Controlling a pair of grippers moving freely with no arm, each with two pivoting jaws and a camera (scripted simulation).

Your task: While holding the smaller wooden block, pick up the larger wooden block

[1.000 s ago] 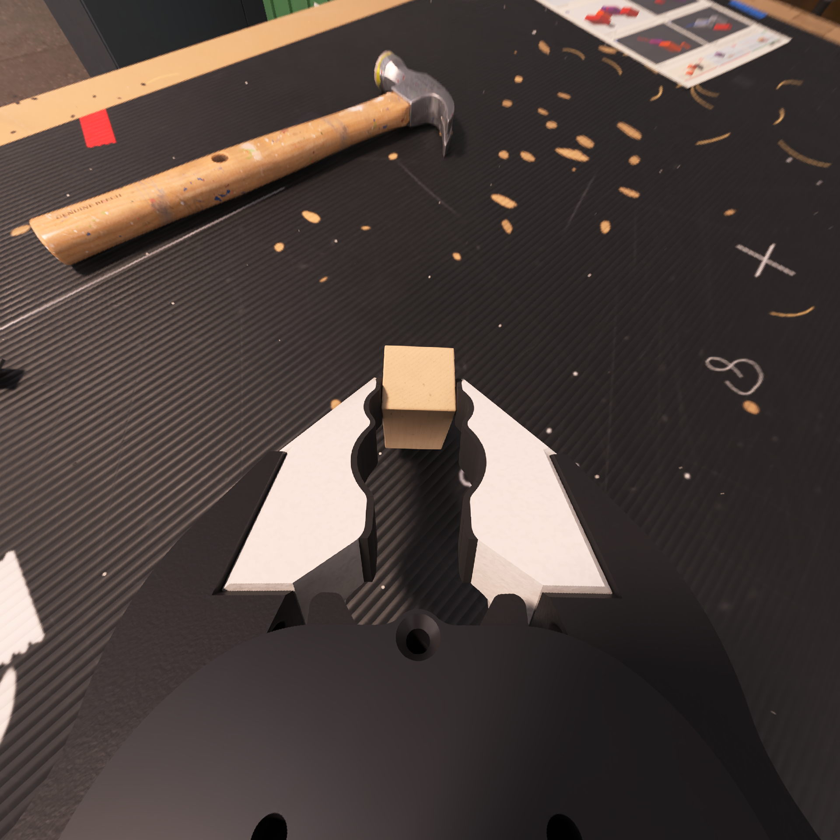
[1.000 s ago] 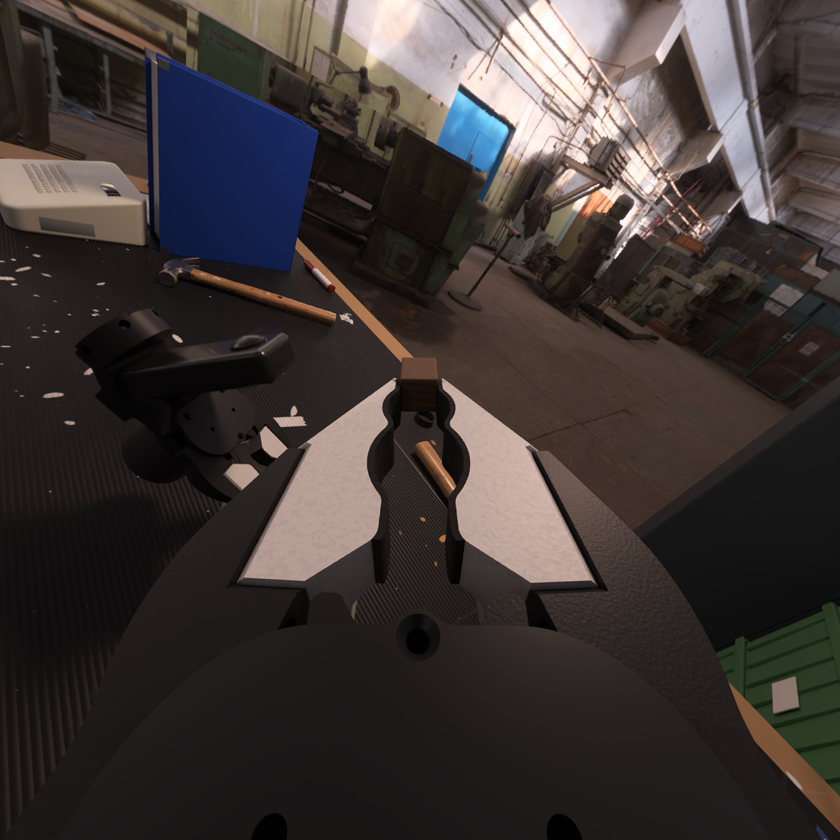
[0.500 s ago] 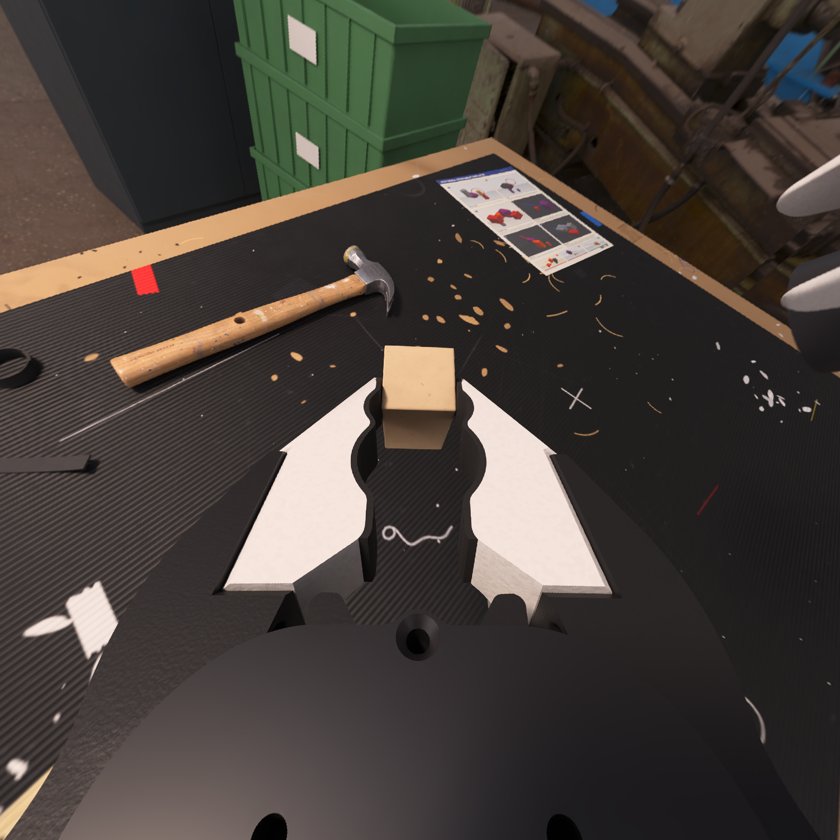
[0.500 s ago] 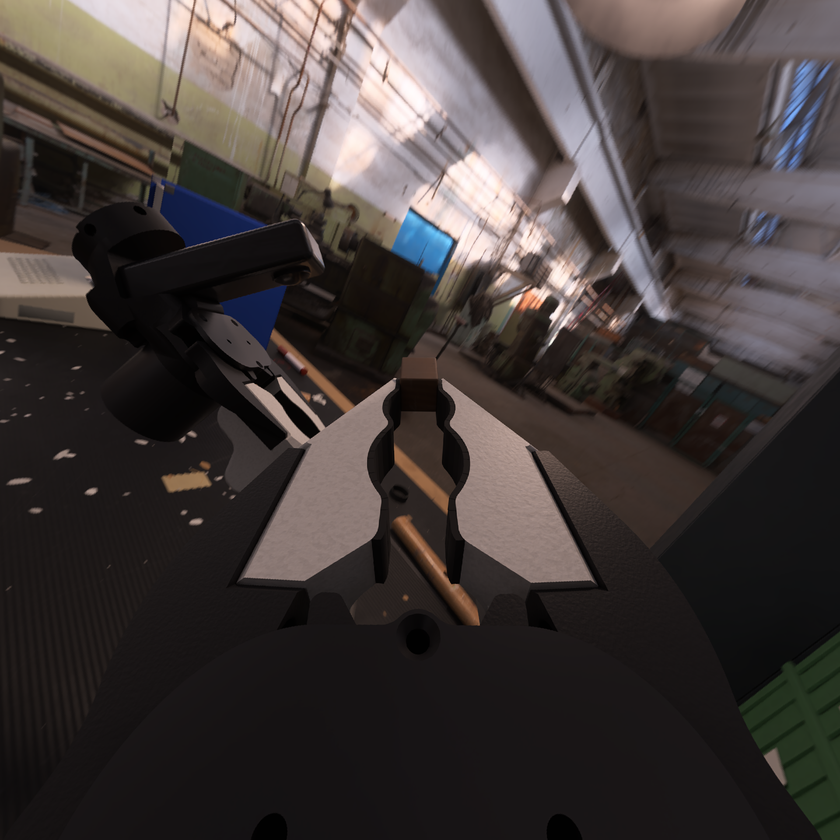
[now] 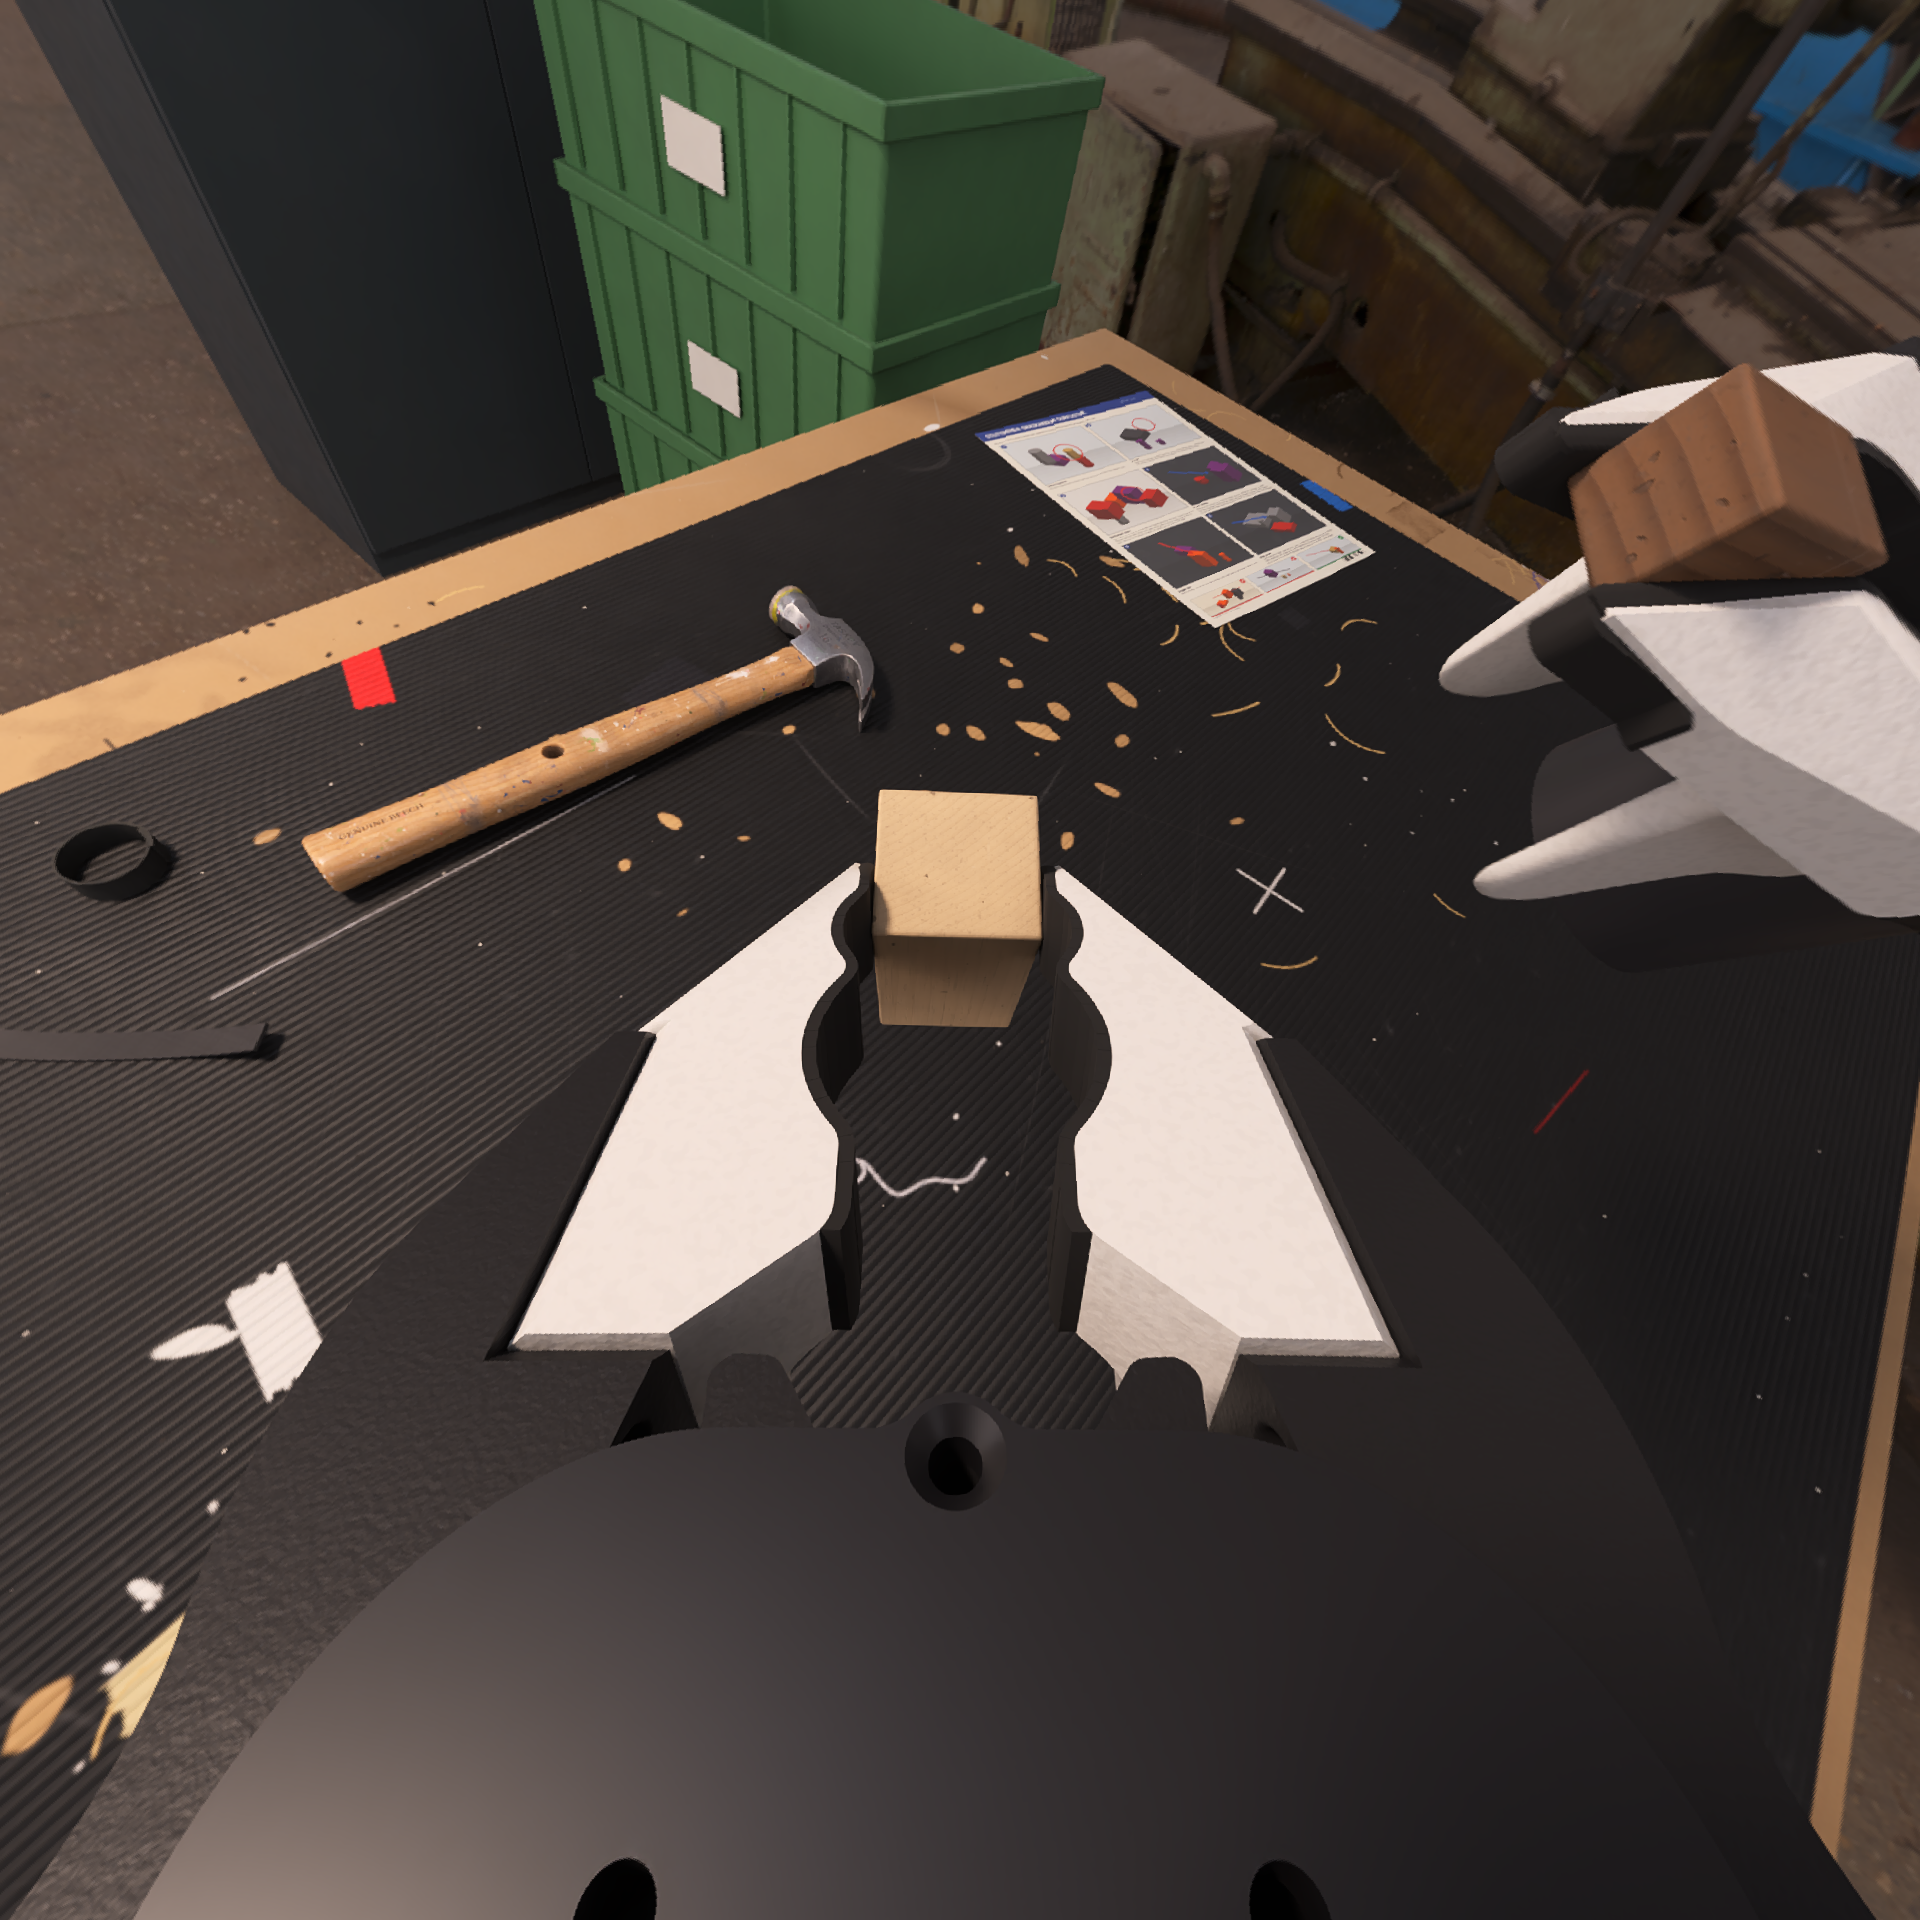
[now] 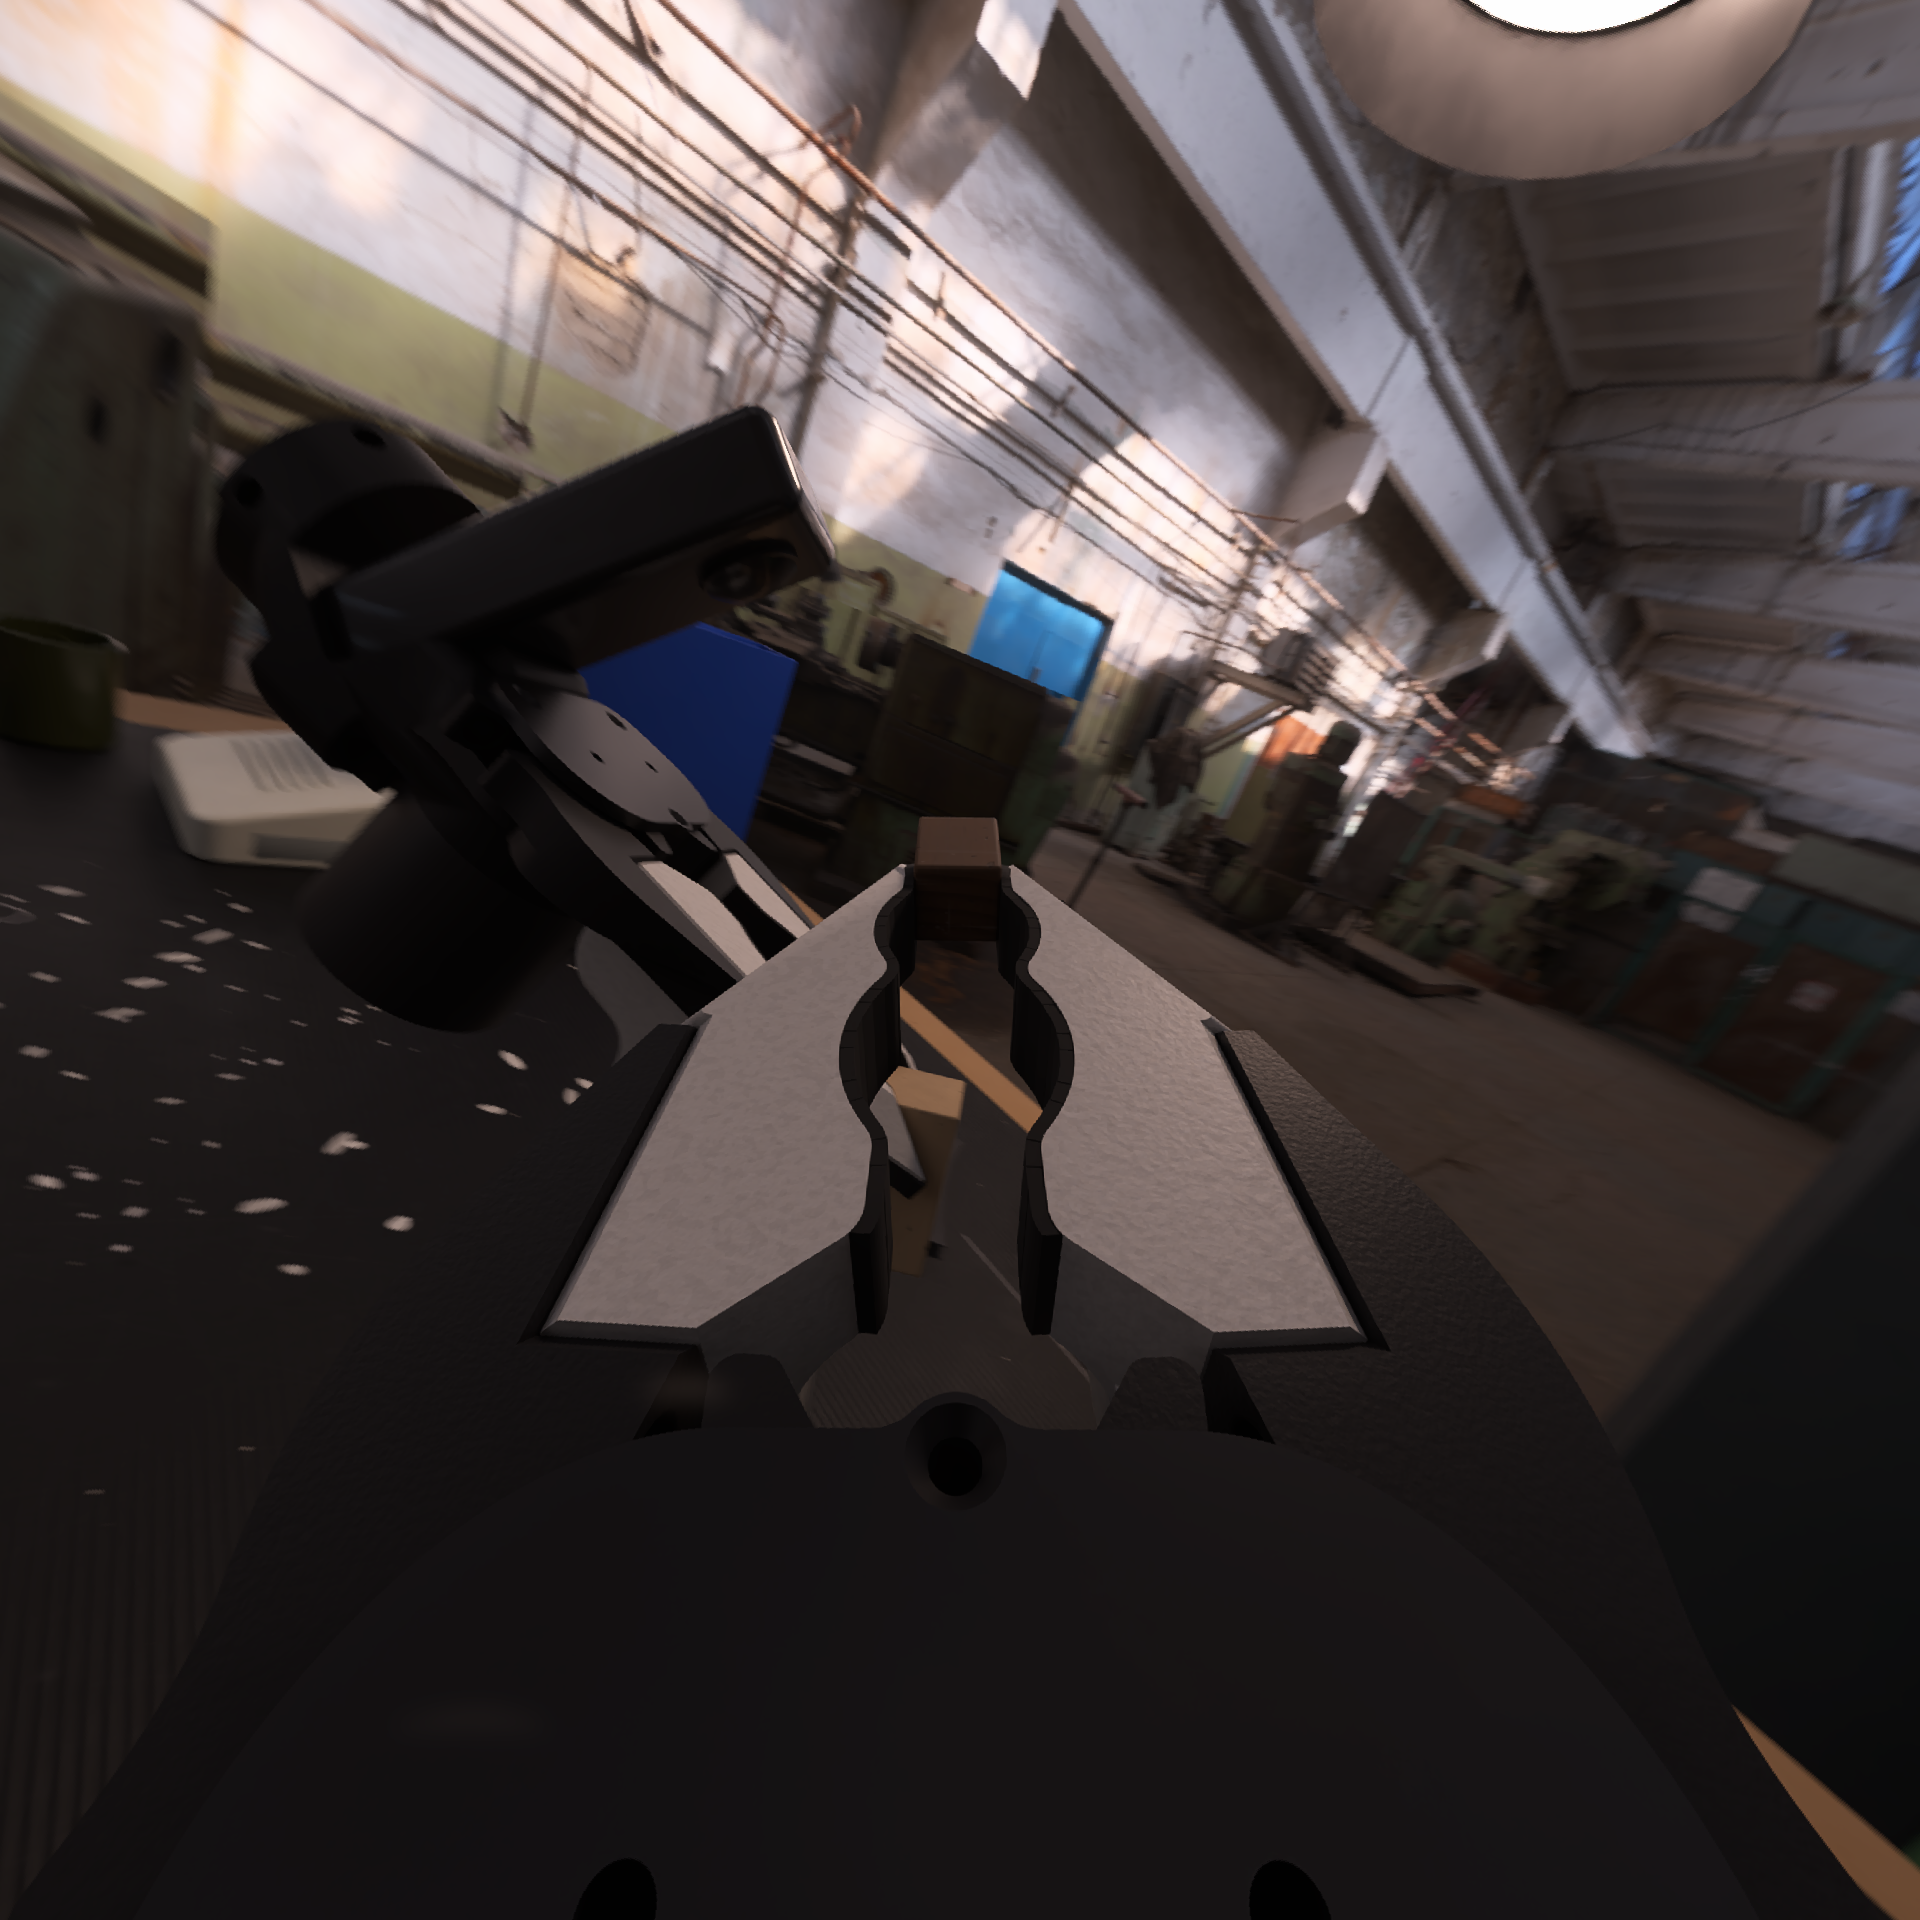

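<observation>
My left gripper (image 5: 956,878) is shut on the larger, light tan wooden block (image 5: 956,935) and holds it above the black mat. My right gripper (image 6: 958,875) is shut on the smaller, dark brown wooden block (image 6: 957,842) at its fingertips, tilted up toward the hall. In the left wrist view the brown block (image 5: 1725,488) shows at the right edge between the right gripper's white fingers (image 5: 1756,665). In the right wrist view the left gripper's body (image 6: 520,790) is close on the left, and the tan block (image 6: 925,1132) shows through the gap between my fingers.
A hammer (image 5: 582,758) lies on the mat beyond the tan block, among wood chips. A printed sheet (image 5: 1174,509) lies at the far corner, a black ring (image 5: 112,860) at the left. Green crates (image 5: 821,208) stand behind the table. The table edge (image 5: 1860,1455) runs along the right.
My left gripper has risen with the tan block, so more of the table shows. My right gripper has tilted upward and come closer to the left one, still holding the brown block.
</observation>
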